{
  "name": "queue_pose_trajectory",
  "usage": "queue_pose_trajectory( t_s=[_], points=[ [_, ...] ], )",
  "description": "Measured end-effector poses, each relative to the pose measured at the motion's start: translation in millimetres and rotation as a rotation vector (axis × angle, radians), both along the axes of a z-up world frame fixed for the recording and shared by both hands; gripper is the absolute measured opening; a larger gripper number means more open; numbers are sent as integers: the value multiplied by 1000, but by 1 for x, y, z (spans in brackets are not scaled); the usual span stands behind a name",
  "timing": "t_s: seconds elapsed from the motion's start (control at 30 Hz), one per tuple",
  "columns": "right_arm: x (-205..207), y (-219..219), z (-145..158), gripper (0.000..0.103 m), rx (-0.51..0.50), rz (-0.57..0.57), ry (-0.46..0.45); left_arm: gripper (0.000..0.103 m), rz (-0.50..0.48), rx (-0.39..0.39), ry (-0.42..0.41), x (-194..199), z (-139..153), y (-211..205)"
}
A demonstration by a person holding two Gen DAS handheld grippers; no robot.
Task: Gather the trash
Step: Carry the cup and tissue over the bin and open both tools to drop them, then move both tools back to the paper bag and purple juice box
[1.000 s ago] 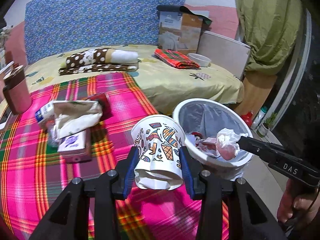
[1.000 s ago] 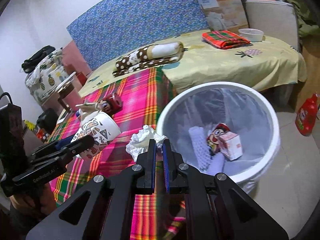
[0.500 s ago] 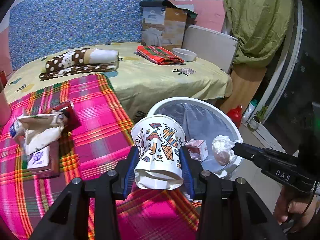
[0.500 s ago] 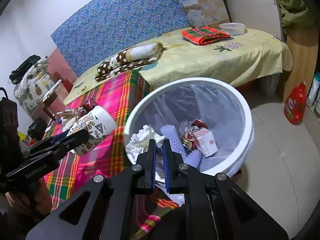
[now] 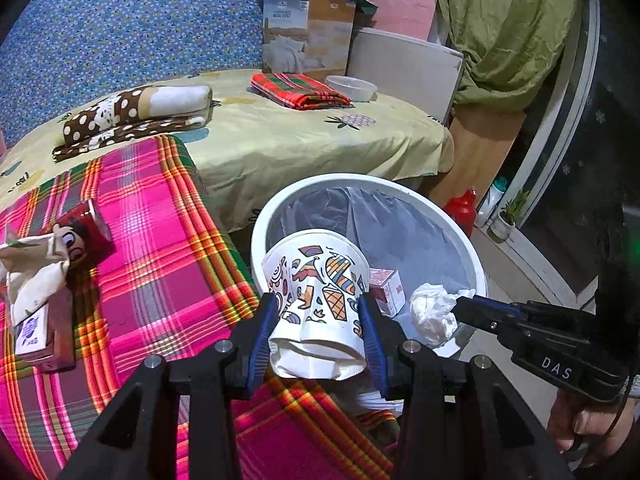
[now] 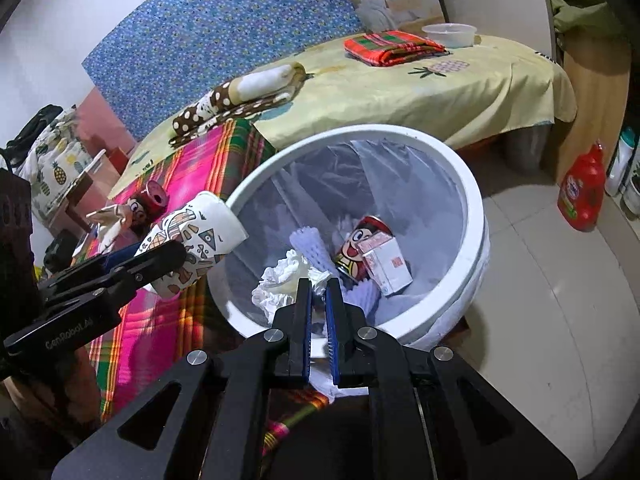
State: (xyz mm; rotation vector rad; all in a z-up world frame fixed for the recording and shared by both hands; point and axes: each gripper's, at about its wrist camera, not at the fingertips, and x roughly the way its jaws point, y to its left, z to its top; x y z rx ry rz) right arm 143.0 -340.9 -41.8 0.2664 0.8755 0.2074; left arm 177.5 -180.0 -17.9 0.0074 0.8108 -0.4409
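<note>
My left gripper [image 5: 318,312] is shut on a patterned paper cup [image 5: 316,292], crushed at its base, held at the near left rim of the white trash bin [image 5: 476,264]. The cup also shows in the right wrist view [image 6: 192,240]. My right gripper [image 6: 318,292] is shut on a crumpled white tissue [image 6: 284,280], held over the bin's near rim [image 6: 476,240]; the tissue shows in the left wrist view [image 5: 434,312]. Inside the bin lie a red cartoon can [image 6: 360,244], a small white carton [image 6: 386,266] and a white foam net [image 6: 312,248].
On the pink plaid cloth [image 5: 152,264] lie a red can [image 5: 86,232], a crumpled paper bag [image 5: 32,272] and a small carton [image 5: 34,332]. A yellow-covered bed [image 5: 300,144] with folded cloths stands behind. A red bottle [image 6: 582,192] stands on the floor.
Both grippers have moved toward the bin with their loads. The cup now overlaps the bin's left rim and the tissue hangs over its near rim.
</note>
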Motion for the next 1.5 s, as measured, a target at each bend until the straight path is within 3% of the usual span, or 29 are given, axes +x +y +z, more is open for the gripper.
queue_pose_trajectory(
  t_s=[0.2,0.33,0.73,1.5],
  points=[
    [2,1,-6,15,-14,17,30,44,-26,-2,13,7,-6,-10],
    [1,0,-4,37,-9,14,21,44,-37,-8,16,11,-7,-12],
    [-1,0,6,37,-3,1,-14,45,-1,-51,16,5,-2,9],
    [-17,58,28,37,6,130,-109,45,186,-51,-29,-41,12,80]
  ],
)
